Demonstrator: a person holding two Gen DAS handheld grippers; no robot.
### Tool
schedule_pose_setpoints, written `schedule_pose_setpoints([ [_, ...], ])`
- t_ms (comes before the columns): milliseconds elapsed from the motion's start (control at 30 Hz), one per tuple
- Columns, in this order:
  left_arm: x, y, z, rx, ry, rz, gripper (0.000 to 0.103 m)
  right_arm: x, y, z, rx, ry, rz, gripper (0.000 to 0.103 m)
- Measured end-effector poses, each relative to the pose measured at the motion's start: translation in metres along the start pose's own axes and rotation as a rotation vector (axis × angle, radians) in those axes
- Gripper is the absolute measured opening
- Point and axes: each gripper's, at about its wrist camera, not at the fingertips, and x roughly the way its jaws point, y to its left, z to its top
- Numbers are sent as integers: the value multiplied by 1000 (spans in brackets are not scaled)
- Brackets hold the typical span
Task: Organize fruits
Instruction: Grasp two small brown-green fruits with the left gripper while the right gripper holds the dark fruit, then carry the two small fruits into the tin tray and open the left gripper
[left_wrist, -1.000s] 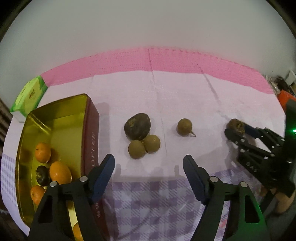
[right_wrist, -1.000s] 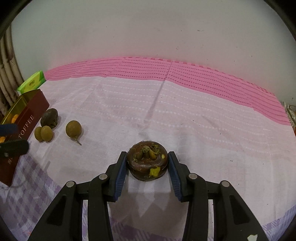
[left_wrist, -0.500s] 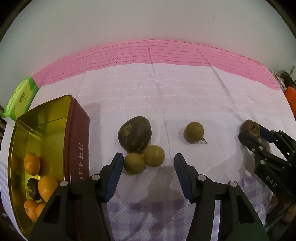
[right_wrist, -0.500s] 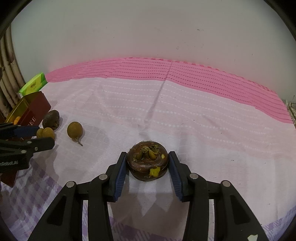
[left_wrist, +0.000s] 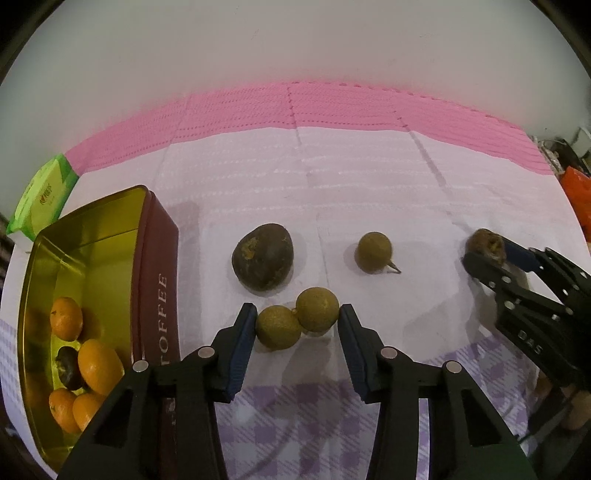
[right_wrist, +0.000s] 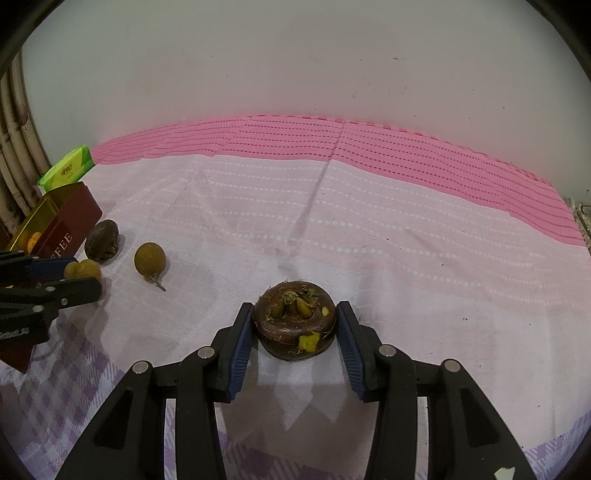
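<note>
My left gripper (left_wrist: 297, 325) is shut on a pair of joined brown longans (left_wrist: 297, 320) resting on the cloth. A dark passion fruit (left_wrist: 263, 255) lies just beyond them, and a single longan (left_wrist: 373, 252) with a stem lies to the right. My right gripper (right_wrist: 294, 321) is shut on a dark brown water chestnut (right_wrist: 294, 324), also on the cloth; it also shows in the left wrist view (left_wrist: 484, 245). The open toffee tin (left_wrist: 155, 280) at left holds several small oranges (left_wrist: 98, 365) and a dark fruit.
A green tissue pack (left_wrist: 42, 195) lies behind the tin near the wall. The pink cloth (right_wrist: 369, 229) runs to a white wall at the back. An orange bag (left_wrist: 576, 192) sits at the far right edge.
My left gripper has moved forward and down and closed onto the pair of longans. My right gripper stays shut on the water chestnut in the same spot.
</note>
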Motion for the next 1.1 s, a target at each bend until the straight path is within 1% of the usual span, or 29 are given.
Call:
schedule_pose_setpoints([
  [167,-15,-2,-4,-6,-15,-22,46,2,3,1,-6,2,-9,43],
  [300,-28,0,-5,-13,-28,-25,46,2,3,1,-7,3,-10,43],
  [367,-37,5,-6,-31,-42,-32,46,3,3,2,-8,3,-11,43],
  [567,-57,22,-5,-68,-77,-21,46,4,4,2,-10,3,-14,43],
  [867,-82,73,-16,-125,-91,53,46,5,4,3,-12,4,-14,43],
  [1100,-90,112,-44,-173,-47,103,46,5,4,3,-12,4,-15,43],
])
